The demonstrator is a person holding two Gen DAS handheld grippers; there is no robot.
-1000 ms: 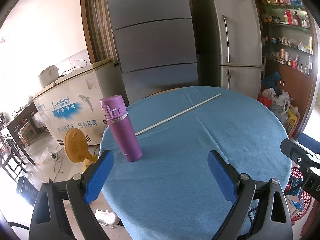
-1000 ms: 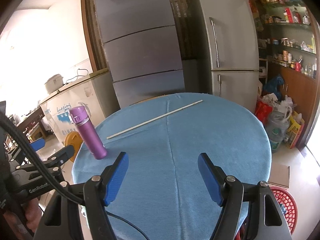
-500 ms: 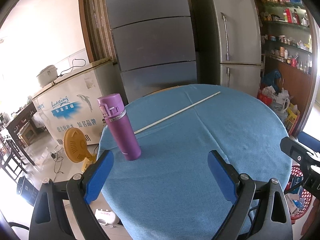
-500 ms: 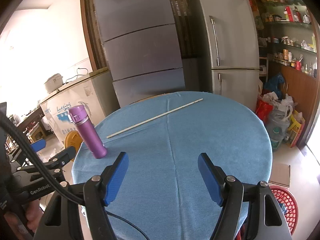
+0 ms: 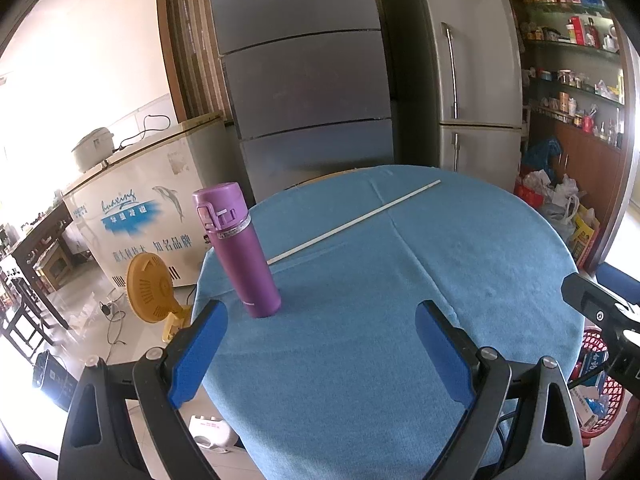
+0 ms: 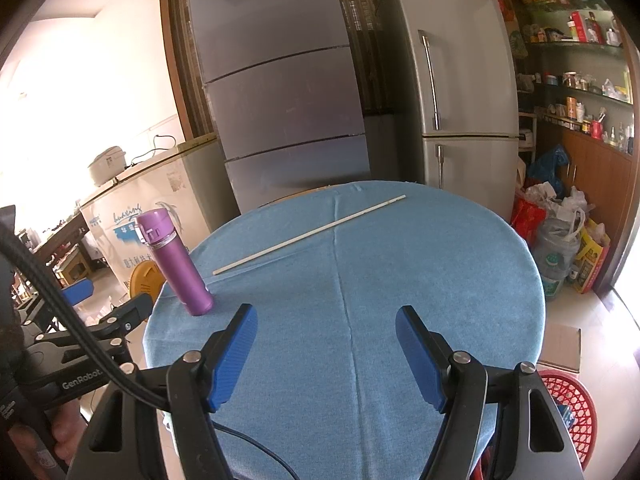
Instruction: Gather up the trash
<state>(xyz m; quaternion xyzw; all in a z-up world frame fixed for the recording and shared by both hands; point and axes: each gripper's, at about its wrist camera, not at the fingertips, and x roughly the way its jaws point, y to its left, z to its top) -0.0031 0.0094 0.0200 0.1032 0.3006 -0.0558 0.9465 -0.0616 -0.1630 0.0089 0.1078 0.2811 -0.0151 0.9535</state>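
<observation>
Both claws hang above the near edge of the round table [image 6: 460,264], which is covered with a blue cloth. The left gripper [image 5: 320,348] has its jaws spread wide and holds nothing; the right gripper [image 6: 326,350] likewise.

Compared with the frames one second and half a second earlier, the views are almost unchanged: only a slight drift of the cameras, no closing of either claw, no object displaced.

A purple flask [image 5: 240,252] stands upright ahead and left of the left claw. A thin white stick [image 6: 310,234] lies flat across the far half of the cloth, well ahead of both claws. A red basket [image 6: 572,408] sits on the floor, below and right of the right claw.

Judgement: no obvious litter is visible on the cloth; the stick is the only candidate, and nothing is gripped.
</observation>
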